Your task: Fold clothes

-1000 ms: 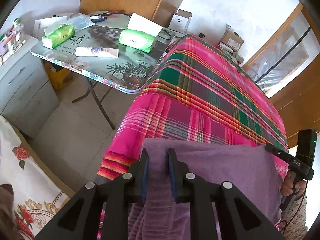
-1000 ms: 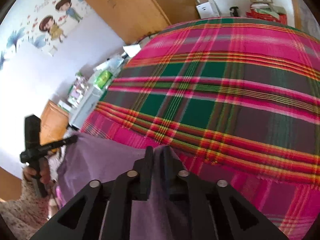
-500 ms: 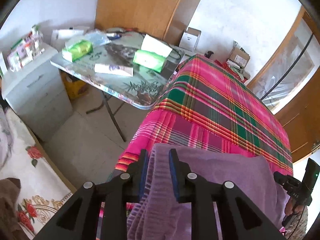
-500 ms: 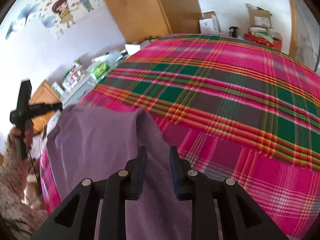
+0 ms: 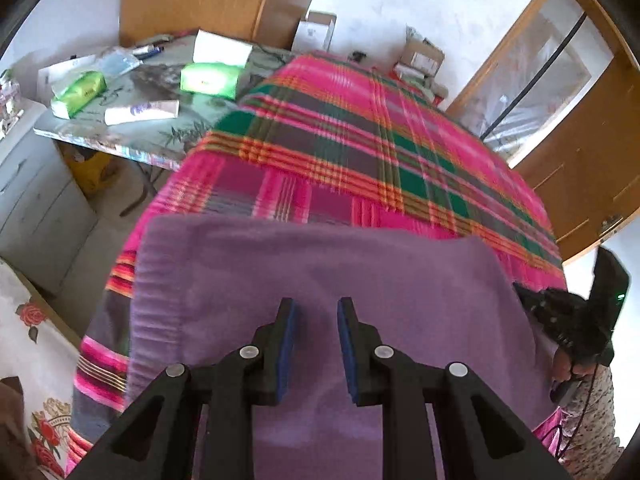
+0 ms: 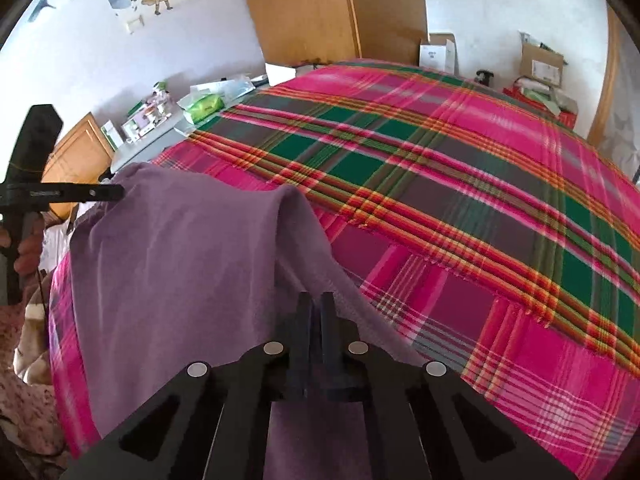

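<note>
Left wrist view: we are looking down over the purple garment [image 5: 320,280], which is lying spread on the near end of the bed [image 5: 360,140], on its plaid cover.
Garment: it is lying mostly flat, its near part running under both tools and out of the pictures; its right-hand edge is rising in a ridge [image 6: 292,208] that runs down toward the right tool.
Left tool [image 5: 314,320]: its jaws are standing apart above the cloth with nothing between the pads; we are judging it to be holding nothing.
Right tool [image 6: 316,312]: its jaws are pressed together; the ridge is ending at them, so we are reading a pinch on the garment's edge, though the contact itself is hidden.
Done so far: the garment is laid out on the bed; no finished fold is showing.
Left to do: we are judging the task to be near its start, with every fold still to make.
Change, left: a second ago these jaws were pinching a bunched strip of the cloth; now they are hanging free over a smoother sheet.
Change, right: half a second ago these jaws were standing apart over the cloth; now they are closed.
Counter [image 5: 132,128]: it is standing beside the bed with green packs and a tube on it.
</note>
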The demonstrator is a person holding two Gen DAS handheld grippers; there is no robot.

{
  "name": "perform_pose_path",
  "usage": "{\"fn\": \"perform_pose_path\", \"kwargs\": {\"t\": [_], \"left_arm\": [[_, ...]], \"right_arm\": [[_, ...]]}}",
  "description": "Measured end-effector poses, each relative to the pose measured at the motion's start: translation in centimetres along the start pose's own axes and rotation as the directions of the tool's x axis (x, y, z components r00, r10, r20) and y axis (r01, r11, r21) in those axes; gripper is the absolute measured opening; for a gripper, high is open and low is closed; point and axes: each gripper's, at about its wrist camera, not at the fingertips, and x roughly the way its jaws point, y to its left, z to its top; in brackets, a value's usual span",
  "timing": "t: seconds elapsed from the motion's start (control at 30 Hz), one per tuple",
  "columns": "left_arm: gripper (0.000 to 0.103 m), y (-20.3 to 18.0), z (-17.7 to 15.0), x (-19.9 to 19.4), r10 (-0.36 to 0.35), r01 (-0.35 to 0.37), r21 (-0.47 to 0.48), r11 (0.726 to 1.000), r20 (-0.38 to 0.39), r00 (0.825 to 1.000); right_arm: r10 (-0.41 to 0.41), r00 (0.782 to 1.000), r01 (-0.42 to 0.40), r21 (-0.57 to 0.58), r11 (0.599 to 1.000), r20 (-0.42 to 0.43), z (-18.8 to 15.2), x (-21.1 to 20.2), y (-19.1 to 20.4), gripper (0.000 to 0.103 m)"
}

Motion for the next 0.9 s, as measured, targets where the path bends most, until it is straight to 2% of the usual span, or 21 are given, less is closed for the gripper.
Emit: {"fn": "perform_pose_path", "kwargs": {"t": [0.2,0.27,0.33,0.4,0.5,0.63,0.67,0.8,0.9], "left_arm": [[0.022,0.4,-0.2,0.8,0.025,-0.025,-0.009,1.0,-0.02,1.0],[0.022,0.6,-0.3,1.1,0.027,-0.027,-0.02,0.999,-0.026,0.999],[0.022,0.8,-0.3,1.3,0.026,-0.026,-0.028,0.999,-0.028,0.999],[0.022,0.8,-0.3,1.4,0.027,-0.028,-0.027,0.999,-0.028,0.999],[0.022,0.8,-0.3,1.4,0.025,-0.026,-0.028,0.999,-0.028,0.999],[0.022,0.8,-0.3,1.4,0.023,-0.024,-0.036,0.999,-0.025,0.999],[0.022,0.7,-0.3,1.4,0.024,-0.025,-0.034,0.999,-0.025,0.999],[0.022,0.9,-0.3,1.4,0.022,-0.023,-0.031,0.999,-0.024,0.999],[0.022,1.0,-0.3,1.5,0.018,-0.019,-0.033,0.999,-0.023,1.0]], "right_arm": [[-0.071,0.991,0.061,0.09,0.994,0.117,0.7,-2.0,-1.6,0.002],[-0.141,0.984,0.129,0.111,0.985,0.106,0.9,-1.5,-2.2,0.0],[-0.105,0.991,0.091,0.163,0.982,0.081,0.8,-0.8,-3.5,0.0],[-0.106,0.991,0.088,0.19,0.978,0.083,0.6,-0.8,-4.0,0.0],[-0.071,0.994,0.055,0.189,0.98,0.079,0.3,-0.9,-3.9,0.004],[-0.008,0.994,-0.007,0.143,0.99,0.108,0.6,-1.7,-2.6,0.005],[0.006,0.993,-0.022,0.133,0.991,0.119,0.7,-1.9,-2.2,0.009],[0.077,0.984,-0.085,0.042,0.996,0.161,1.4,-2.7,1.2,0.012],[0.102,0.987,-0.099,-0.031,0.995,0.123,1.3,-1.6,3.4,0.012]]}}
